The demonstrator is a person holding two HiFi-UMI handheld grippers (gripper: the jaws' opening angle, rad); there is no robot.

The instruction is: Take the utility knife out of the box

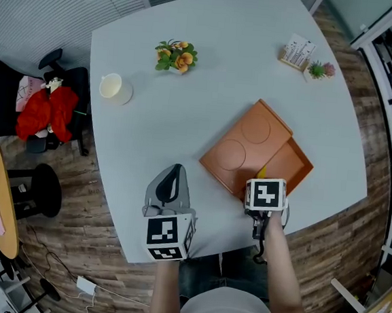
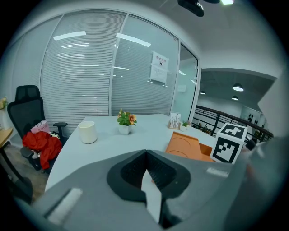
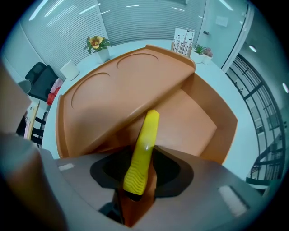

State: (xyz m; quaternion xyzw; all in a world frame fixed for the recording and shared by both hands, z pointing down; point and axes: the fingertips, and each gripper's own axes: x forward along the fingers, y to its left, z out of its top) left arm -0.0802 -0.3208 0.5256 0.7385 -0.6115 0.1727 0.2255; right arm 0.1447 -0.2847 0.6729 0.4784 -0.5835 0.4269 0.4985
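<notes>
The orange box (image 1: 299, 163) lies on the pale table near its front right edge, its lid (image 1: 245, 144) slid aside so the right part is uncovered. In the right gripper view the yellow utility knife (image 3: 142, 155) stands between the jaws, its tip pointing over the box's open compartment (image 3: 198, 119). My right gripper (image 3: 141, 173) is shut on the knife's ribbed end; from the head view only a yellow sliver of the knife (image 1: 261, 172) shows by that gripper (image 1: 262, 181). My left gripper (image 1: 172, 175) rests left of the box, jaws together and holding nothing (image 2: 145, 155).
A white cup (image 1: 113, 87) and a flower pot (image 1: 176, 55) stand at the far left of the table. A card holder (image 1: 298, 52) and small plant (image 1: 319, 70) sit far right. An office chair with red cloth (image 1: 46, 113) is off the left edge.
</notes>
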